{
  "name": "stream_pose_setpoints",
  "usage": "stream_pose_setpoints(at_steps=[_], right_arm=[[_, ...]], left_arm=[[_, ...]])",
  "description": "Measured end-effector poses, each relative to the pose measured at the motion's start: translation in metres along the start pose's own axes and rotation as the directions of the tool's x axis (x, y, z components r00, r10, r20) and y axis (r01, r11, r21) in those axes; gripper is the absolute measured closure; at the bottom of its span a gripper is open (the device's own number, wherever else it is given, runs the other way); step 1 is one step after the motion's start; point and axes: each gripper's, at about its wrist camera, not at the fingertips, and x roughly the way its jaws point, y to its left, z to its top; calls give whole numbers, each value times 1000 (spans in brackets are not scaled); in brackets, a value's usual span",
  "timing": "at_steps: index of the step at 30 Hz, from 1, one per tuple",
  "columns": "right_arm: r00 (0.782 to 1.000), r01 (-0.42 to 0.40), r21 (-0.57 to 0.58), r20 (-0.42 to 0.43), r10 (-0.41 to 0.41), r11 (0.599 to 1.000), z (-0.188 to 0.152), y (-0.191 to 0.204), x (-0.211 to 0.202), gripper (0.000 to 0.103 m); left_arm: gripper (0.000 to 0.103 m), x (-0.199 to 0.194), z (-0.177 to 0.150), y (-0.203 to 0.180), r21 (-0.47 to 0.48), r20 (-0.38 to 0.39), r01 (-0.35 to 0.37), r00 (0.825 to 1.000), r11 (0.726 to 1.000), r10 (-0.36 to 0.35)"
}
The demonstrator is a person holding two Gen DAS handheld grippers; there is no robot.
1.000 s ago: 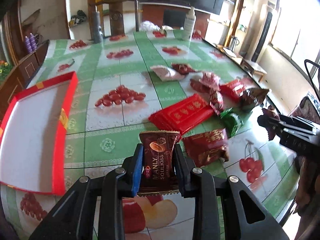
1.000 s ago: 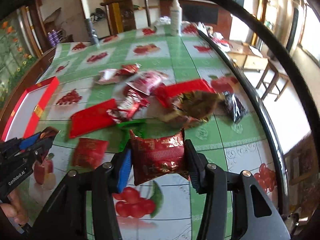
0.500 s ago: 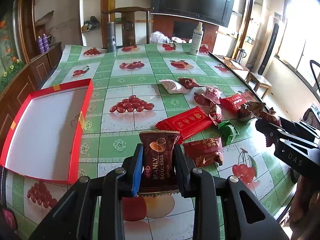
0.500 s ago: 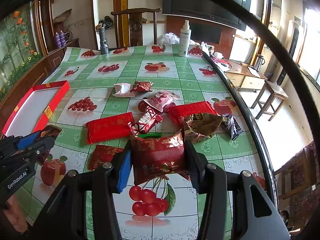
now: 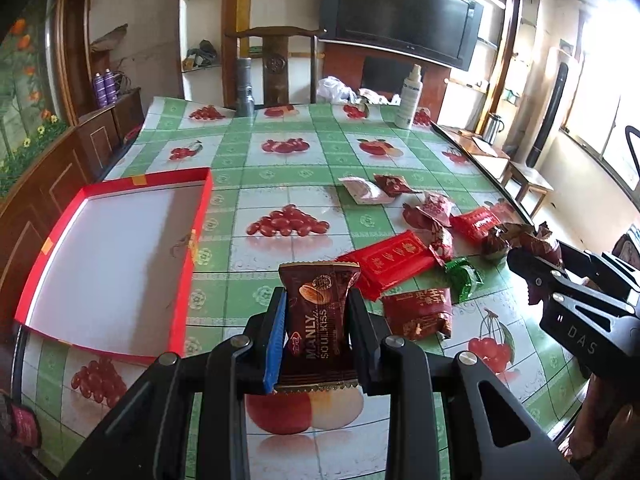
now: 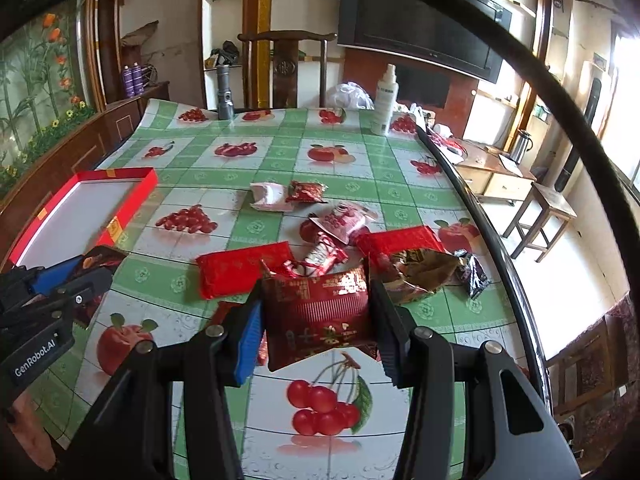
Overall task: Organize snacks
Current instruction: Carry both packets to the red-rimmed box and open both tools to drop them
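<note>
Raised off table since earlier frame | left gripper (image 5: 316,320) clenched on brown foil snack packet (image 5: 318,322) | right gripper (image 6: 316,316) clenched on red foil snack pouch (image 6: 318,314), lower edge hidden behind fingers (image 6: 390,332)

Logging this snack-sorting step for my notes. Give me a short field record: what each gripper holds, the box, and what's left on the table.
left gripper: jaws shut on brown snack packet
right gripper: jaws shut on red foil packet
red box: open, nothing visible inside, left side of the table
loose snacks: scattered right of the box
</note>
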Motion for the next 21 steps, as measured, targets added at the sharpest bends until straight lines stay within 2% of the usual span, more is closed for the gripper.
stream_pose_setpoints(at_steps=[14,16,21], right_arm=[[998,-47,-111,39,52,993,14,68,-11,52],[997,-70,-119,32,74,990,16,80,-9,52],[977,-212,-114,2,213,971,25,108,-1,52]], left_arm=[[74,-21,0,60,-97,52,-84,995,992,90],[74,-23,0,71,-108,56,-112,991,988,119],[74,-25,1,100,-148,54,-187,979,971,197]])
